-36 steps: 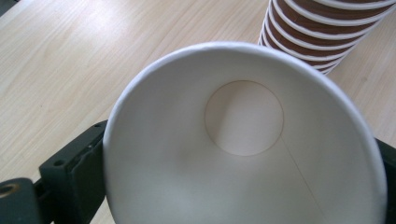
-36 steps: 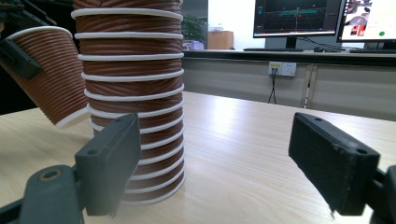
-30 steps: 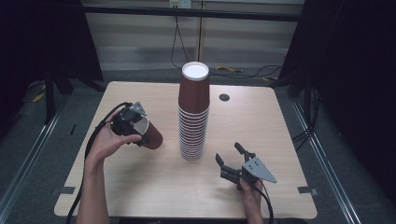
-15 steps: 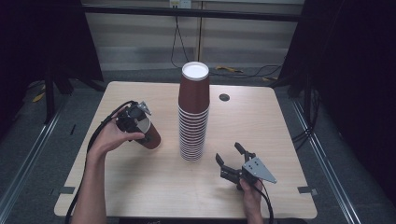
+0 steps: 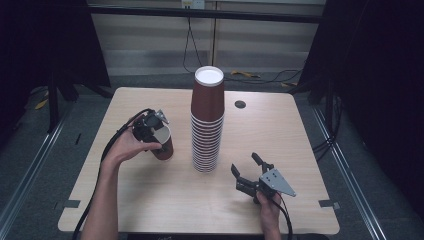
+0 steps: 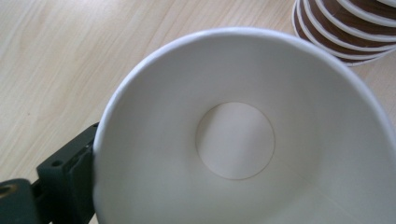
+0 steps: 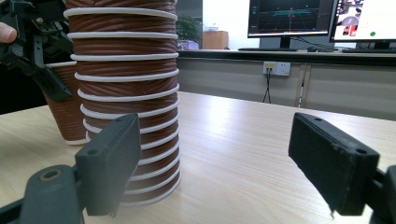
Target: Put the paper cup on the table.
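wooden table (image 5: 150,200) | left gripper (image 5: 149,126) fingers pinching cup (image 5: 163,145) | right gripper (image 5: 246,172) fingers spread

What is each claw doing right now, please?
Left claw: shut on the single paper cup.
Right claw: open, holding nothing.

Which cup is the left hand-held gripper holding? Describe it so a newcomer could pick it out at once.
Start at the tall stack of brown cups at the middle of the wooden table. Just left of it, the left hand-held gripper grips a single brown cup. Unlike the upside-down stacked ones, it stands alone, white inside facing up.
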